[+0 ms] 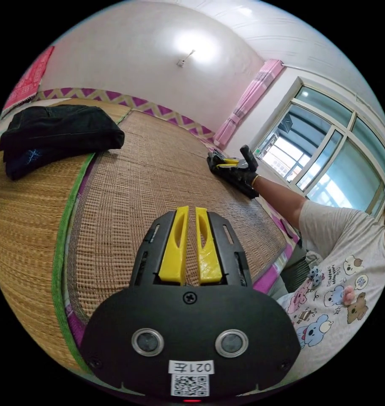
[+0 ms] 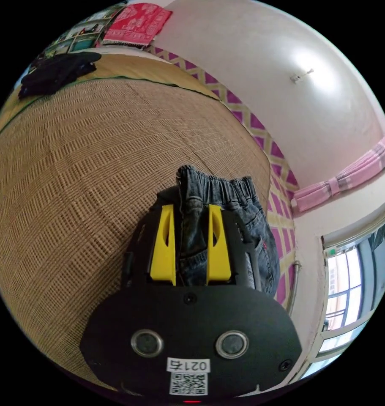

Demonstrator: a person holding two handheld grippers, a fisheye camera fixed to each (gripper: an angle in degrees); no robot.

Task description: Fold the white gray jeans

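Note:
The grey jeans (image 2: 247, 211) lie bunched at the far edge of the woven mat (image 2: 95, 169), elastic waistband up. My right gripper (image 2: 191, 209) is shut on a fold of the waistband, and denim fills the gap between its yellow jaws. In the left gripper view, the right gripper (image 1: 224, 163) sits low on the mat near the window side, held by a gloved hand (image 1: 246, 175). My left gripper (image 1: 191, 211) hovers over the bare woven mat (image 1: 150, 169) with its jaws shut and nothing between them.
A pile of folded black clothes (image 1: 57, 135) rests on the mat at the far left, the same black clothes (image 2: 57, 72) lying far beyond the jeans. A person's arm and printed shirt (image 1: 344, 262) are at the right, by the window (image 1: 327, 156) and pink curtain (image 1: 251, 97).

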